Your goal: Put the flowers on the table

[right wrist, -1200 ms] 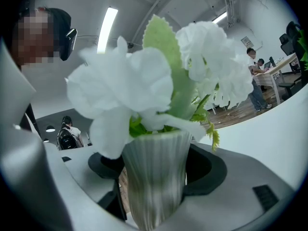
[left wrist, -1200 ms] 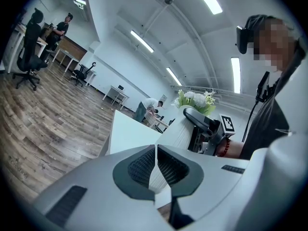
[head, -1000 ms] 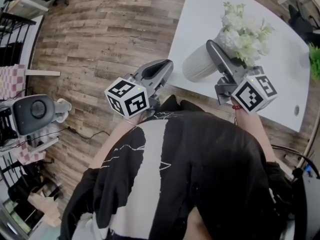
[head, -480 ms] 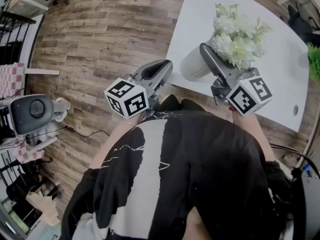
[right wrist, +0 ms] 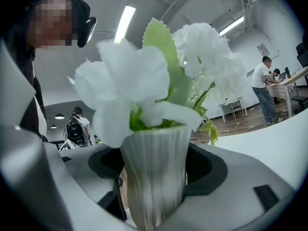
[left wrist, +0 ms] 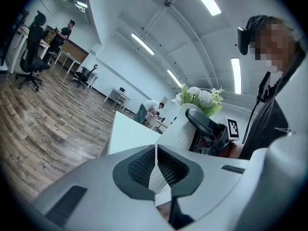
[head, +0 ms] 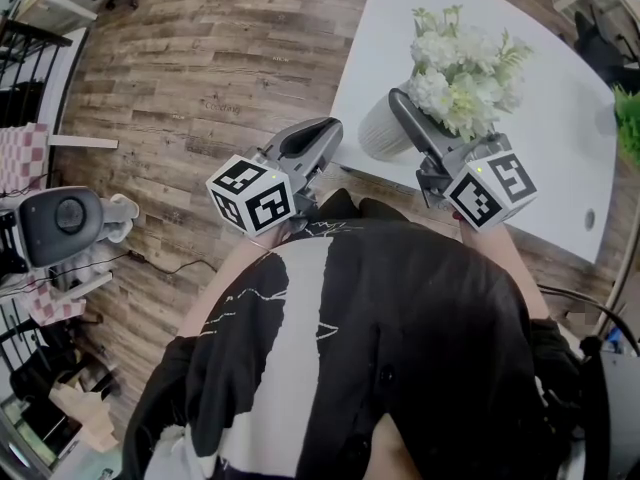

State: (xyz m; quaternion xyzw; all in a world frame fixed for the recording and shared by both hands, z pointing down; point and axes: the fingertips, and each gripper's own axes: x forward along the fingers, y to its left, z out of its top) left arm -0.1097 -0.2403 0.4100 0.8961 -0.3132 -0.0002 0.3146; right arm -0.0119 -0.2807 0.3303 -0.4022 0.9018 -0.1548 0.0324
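My right gripper (head: 398, 114) is clamped on the ribbed white vase (right wrist: 154, 177). The flowers (right wrist: 144, 81) stand just above its jaws, with the table (head: 400, 28) beyond. My left gripper (left wrist: 155, 166) is closed and empty.

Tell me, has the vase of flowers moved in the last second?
Yes. In the head view the vase has shifted left, toward the near corner of the white table.

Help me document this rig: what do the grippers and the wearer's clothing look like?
The left gripper and right gripper are grey shells with dark ribbed pads. Each carries a white cube with black square markers. The person wears a black top with a white panel.
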